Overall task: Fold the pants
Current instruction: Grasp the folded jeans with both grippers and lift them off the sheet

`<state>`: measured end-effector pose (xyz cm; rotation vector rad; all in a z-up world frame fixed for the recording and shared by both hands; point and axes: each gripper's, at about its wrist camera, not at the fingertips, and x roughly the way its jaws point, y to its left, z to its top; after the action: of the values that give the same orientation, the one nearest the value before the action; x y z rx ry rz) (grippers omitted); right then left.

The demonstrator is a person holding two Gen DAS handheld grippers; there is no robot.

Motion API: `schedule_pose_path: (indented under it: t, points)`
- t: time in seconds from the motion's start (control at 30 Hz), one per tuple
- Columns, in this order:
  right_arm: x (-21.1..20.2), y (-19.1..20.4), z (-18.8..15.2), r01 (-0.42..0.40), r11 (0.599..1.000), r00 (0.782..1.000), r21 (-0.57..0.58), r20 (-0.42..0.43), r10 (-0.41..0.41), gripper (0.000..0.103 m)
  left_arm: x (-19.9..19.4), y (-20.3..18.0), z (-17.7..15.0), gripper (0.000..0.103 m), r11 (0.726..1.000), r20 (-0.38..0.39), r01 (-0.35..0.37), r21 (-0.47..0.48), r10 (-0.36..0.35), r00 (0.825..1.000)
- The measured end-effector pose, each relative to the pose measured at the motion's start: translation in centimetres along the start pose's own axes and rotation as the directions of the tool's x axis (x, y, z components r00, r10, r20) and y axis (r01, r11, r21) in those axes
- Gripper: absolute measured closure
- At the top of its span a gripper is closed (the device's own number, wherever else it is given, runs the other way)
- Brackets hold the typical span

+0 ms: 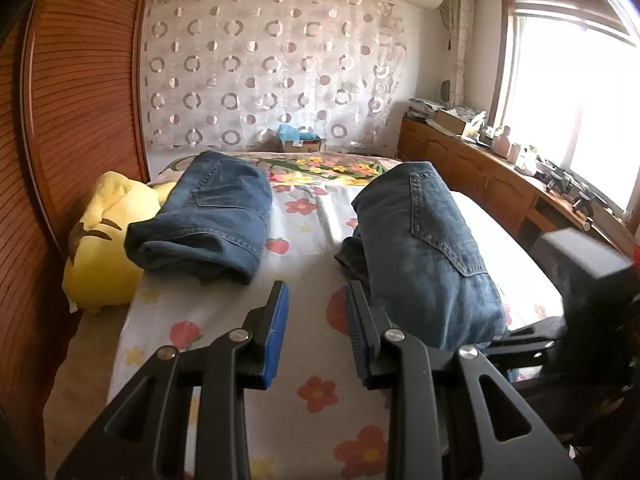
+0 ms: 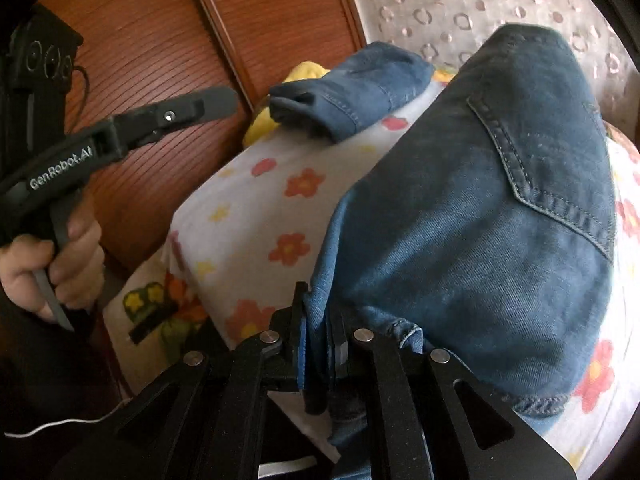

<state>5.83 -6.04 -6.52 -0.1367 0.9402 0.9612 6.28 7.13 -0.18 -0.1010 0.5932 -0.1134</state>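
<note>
Yellow plush toy, floral bedsheet — wooden wardrobe, window

Left wrist view is aimed along the bed toward the far wall; right wrist view is pressed close over the jeans. Bed and jeans are shared.

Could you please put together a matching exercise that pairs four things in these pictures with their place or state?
Things:
1. left gripper
2. right gripper
3. far folded jeans
4. yellow plush toy

States:
A. lying alone near the bed's left side
B. clamped on denim
C. open, holding nothing
D. wedged beside the wooden wardrobe

Pairs: 1-C, 2-B, 3-A, 4-D
</note>
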Motion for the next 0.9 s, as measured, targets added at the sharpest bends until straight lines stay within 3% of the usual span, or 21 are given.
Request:
schedule_pose_path:
  t: [0.13,0.17,0.33,0.53,0.73,0.9]
  points:
    - [-2.9,0.5,0.8,0.02,1.0,0.998,-0.019,0.054,-0.019,0.063,0.4,-0.6,0.3,0.076,1.0,-0.005,0.018,0.007,-0.018,1.0]
    - [-3.8,0.5,0.8,0.033,0.999,0.997,-0.023,0.071,-0.031,0.059,0.5,-0.8,0.5,0.076,1.0,-0.005,0.026,0.009,-0.026,1.0]
    - [-8.6,-2.4,1.1,0.134,0.991,0.979,0.004,0.158,-0.132,0.057,1.6,-2.6,1.0,0.076,0.997,-0.016,0.071,0.027,-0.071,0.997]
    - [-9.4,-8.5,3.6,0.297,0.953,0.937,0.052,0.177,-0.302,0.046,4.7,-5.1,0.6,0.076,0.99,-0.072,0.134,0.053,-0.13,0.989]
    - [-6.0,-14.6,6.7,0.311,0.945,0.937,0.099,0.137,-0.323,0.042,7.7,-4.8,-1.7,0.076,0.992,-0.175,0.118,0.042,-0.109,0.979]
    - [-3.8,-17.3,7.9,0.281,0.954,0.95,0.107,0.111,-0.292,0.028,8.5,-4.3,-3.9,0.076,0.992,-0.231,0.12,0.027,-0.111,0.967]
